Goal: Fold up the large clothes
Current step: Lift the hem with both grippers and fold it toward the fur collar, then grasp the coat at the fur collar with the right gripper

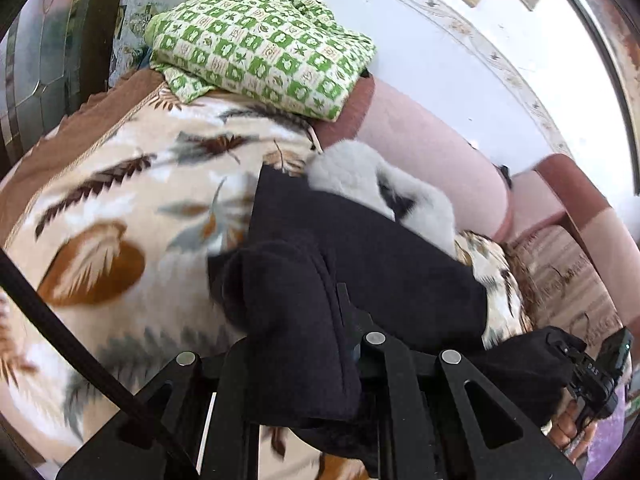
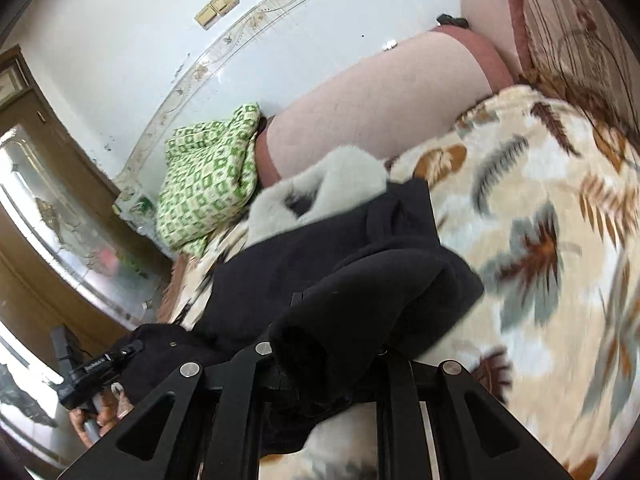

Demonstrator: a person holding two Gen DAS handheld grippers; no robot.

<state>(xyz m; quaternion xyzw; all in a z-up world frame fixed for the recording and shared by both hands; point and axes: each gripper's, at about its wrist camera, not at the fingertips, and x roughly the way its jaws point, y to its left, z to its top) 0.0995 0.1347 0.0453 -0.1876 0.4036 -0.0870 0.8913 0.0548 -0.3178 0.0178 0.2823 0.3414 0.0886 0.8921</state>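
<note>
Both the left gripper (image 1: 320, 344) and right gripper (image 2: 332, 364) seem clamped on bunched hems of the black fleece garment with grey fur collar (image 1: 384, 256), which lies ahead of them on the leaf-patterned blanket (image 1: 120, 208); thick folds could slip free, skewing the fold.

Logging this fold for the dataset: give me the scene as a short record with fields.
surface: leaf-print blanket over a pink sofa
garment: black coat with grey fur collar, lying on the blanket
left gripper: black cloth bunched between its fingers
right gripper: likewise, a fold of the coat
other items: green checked cloth, folded, on the sofa's far end
</note>
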